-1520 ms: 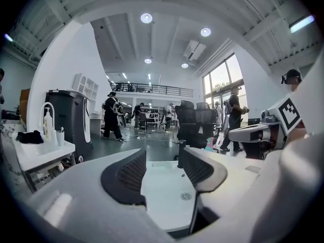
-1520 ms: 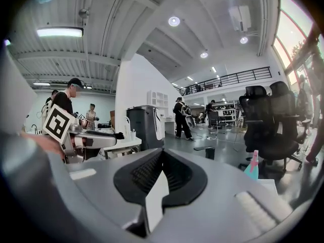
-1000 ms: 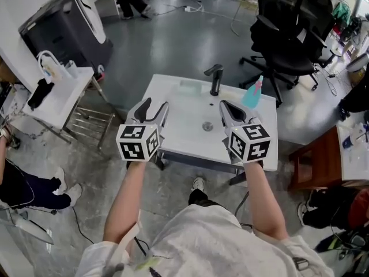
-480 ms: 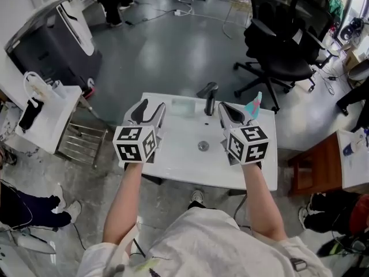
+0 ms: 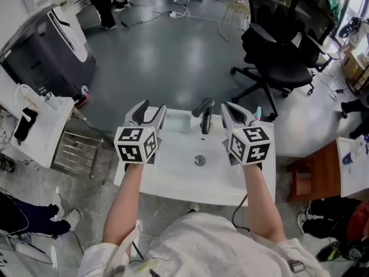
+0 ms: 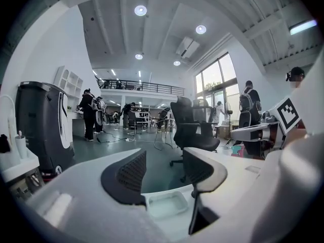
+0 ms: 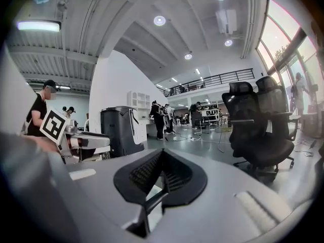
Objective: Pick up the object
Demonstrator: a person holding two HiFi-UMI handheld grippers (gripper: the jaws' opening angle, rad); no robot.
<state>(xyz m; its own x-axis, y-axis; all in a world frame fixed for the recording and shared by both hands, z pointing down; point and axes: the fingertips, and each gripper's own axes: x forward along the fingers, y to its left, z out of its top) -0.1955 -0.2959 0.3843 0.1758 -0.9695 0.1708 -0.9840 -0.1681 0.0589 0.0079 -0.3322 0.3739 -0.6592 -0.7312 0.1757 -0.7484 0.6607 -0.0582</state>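
Over the sink (image 5: 173,180), left gripper (image 5: 153,105) gapes empty, right gripper (image 5: 235,109) is pinched shut on nothing. Teal bottle (image 5: 257,113) looks like light, slick plastic; I'd grab the neck.

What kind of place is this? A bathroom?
Probably not. It looks like a big open lab or workshop: the white sink stands on a grey floor near black office chairs, with a railed balcony beyond.

Glossy grey floor (image 5: 167,51). Black office chairs (image 5: 277,45) at right, dark cabinet (image 5: 46,51) at left. White walls (image 6: 76,49), tall windows (image 6: 217,82), round ceiling lights (image 6: 140,10), railed mezzanine (image 6: 136,87).
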